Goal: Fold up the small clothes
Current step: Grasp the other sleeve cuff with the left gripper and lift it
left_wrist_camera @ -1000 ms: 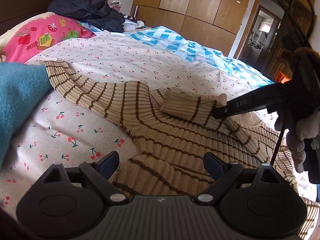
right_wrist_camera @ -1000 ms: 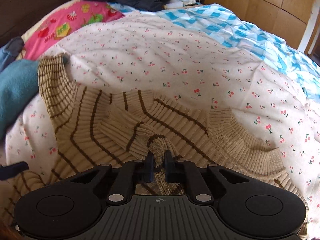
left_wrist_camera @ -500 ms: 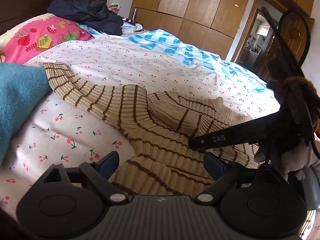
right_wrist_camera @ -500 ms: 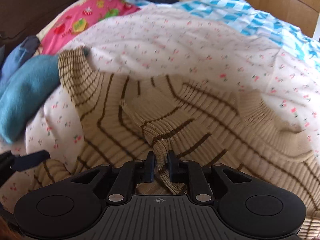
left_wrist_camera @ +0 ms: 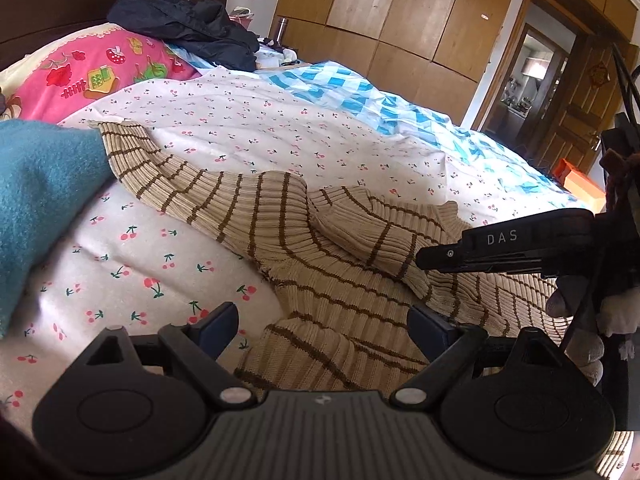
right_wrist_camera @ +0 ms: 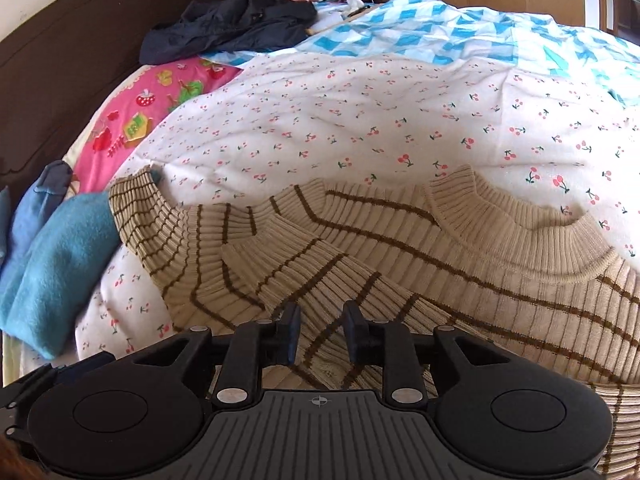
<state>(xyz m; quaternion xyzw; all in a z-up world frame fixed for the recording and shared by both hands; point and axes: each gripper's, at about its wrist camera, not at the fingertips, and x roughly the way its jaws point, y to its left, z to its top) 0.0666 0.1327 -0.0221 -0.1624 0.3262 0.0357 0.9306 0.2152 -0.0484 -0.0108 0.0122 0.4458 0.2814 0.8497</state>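
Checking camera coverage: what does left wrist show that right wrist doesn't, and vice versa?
Left wrist only: the right gripper seen from the side over the folded sleeve, an open doorway, and the left gripper with jaws wide.

Right wrist only: the sweater's neckline and a blue garment by the headboard; the right gripper's own jaws have just been opening, pads off the knit.

Both: striped sweater, teal cloth, cherry-print sheet, dark jacket.

The left wrist camera looks low across the bed (left_wrist_camera: 280, 132) toward the wooden wardrobes (left_wrist_camera: 400, 12) and doorway (left_wrist_camera: 532, 76), close over the striped sweater (left_wrist_camera: 320, 280); the right wrist camera tilts down nearer the same sweater (right_wrist_camera: 400, 260), facing the headboard (right_wrist_camera: 80, 60); both share the cherry-print quilt (right_wrist_camera: 360, 120), pink pillow (left_wrist_camera: 100, 76) and dark clothing (right_wrist_camera: 232, 28).
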